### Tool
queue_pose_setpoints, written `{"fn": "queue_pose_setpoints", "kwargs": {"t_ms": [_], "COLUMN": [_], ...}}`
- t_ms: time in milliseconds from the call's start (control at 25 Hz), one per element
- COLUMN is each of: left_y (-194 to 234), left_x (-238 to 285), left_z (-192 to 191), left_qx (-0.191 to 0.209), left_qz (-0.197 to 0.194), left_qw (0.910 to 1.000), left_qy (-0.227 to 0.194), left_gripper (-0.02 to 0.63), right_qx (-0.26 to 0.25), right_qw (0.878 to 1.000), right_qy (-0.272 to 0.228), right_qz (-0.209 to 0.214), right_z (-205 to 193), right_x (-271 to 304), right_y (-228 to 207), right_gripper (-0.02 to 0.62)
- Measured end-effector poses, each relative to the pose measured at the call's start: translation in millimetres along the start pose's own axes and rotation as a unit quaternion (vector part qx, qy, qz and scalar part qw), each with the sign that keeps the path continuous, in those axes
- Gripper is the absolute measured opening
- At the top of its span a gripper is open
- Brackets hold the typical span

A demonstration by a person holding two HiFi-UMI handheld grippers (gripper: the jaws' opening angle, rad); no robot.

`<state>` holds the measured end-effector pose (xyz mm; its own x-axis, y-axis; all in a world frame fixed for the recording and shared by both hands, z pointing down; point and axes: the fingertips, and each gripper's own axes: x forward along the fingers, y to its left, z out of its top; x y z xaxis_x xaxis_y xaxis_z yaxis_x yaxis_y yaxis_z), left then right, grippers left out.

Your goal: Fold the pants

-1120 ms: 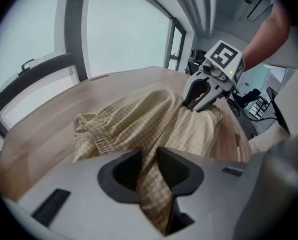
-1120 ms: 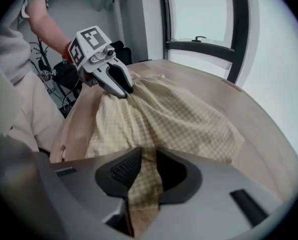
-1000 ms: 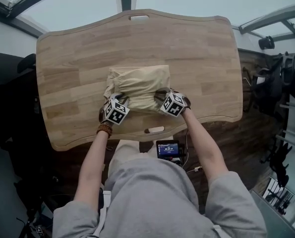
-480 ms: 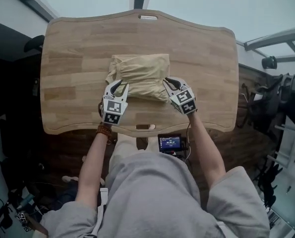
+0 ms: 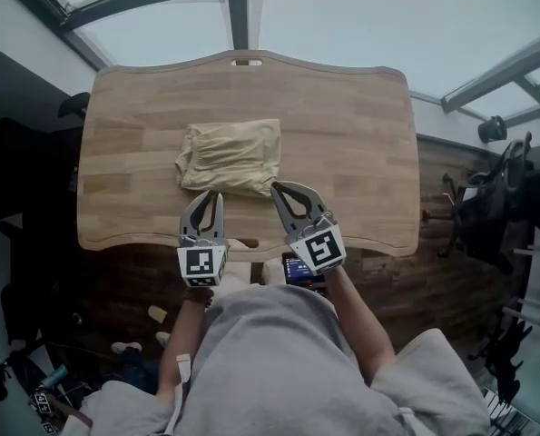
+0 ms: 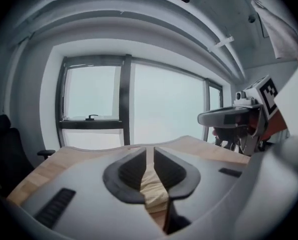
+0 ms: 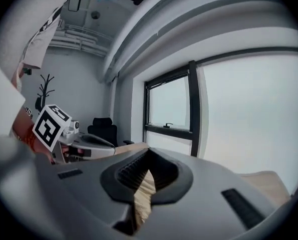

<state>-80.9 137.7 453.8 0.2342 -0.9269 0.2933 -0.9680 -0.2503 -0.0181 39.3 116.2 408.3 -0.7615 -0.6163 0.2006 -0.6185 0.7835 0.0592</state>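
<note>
The tan pants [image 5: 230, 156] lie folded into a compact rectangle on the wooden table [image 5: 351, 125], left of its middle. Both grippers hang in the air above the table's near edge, apart from the cloth. My left gripper [image 5: 211, 194] holds nothing; its jaws have just been closing and now stand a narrow slit apart [image 6: 150, 150], with the pants [image 6: 152, 186] showing far below through the gap. My right gripper [image 5: 279, 188] is shut and empty, its tips meeting [image 7: 149, 153]; a sliver of the pants [image 7: 144, 196] shows beneath it.
A small device with a lit screen [image 5: 302, 271] sits below the table's near edge, by the person's lap. Dark office chairs stand at the left [image 5: 70, 105] and right [image 5: 487, 203]. A slot handle [image 5: 245, 62] marks the table's far edge, with large windows beyond.
Both grippers have lifted off the near edge of the pants and drawn back toward the person. Their jaws have narrowed. The folded pants stay on the table.
</note>
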Motion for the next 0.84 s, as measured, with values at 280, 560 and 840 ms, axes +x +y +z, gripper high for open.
{"fn": "queue_pose_setpoints", "kwargs": {"t_ms": [280,560,840], "left_y": [-37.6,-43.7,-29.0], "left_x": [-6.5,-10.2,-0.7], "left_z": [-4.4,-13.2,-14.0], "left_qx": [0.014,0.015,0.015], "left_qz": [0.006,0.014,0.013], "left_qw": [0.9999,0.9995,0.9993], "left_qy": [0.007,0.025,0.032], "left_gripper": [0.049,0.048,0.048], "right_qx": [0.047,0.060,0.062], "right_qw": [0.999,0.998,0.998], "right_qy": [0.004,0.000,0.006], "right_qz": [0.006,0.001,-0.005], "right_z": [-15.7,-21.5,-24.9], "right_x": [-36.0,-51.3,-43.0], "right_y": [-13.5,-19.6,-22.4], "right_gripper": [0.005,0.005,0.003]}}
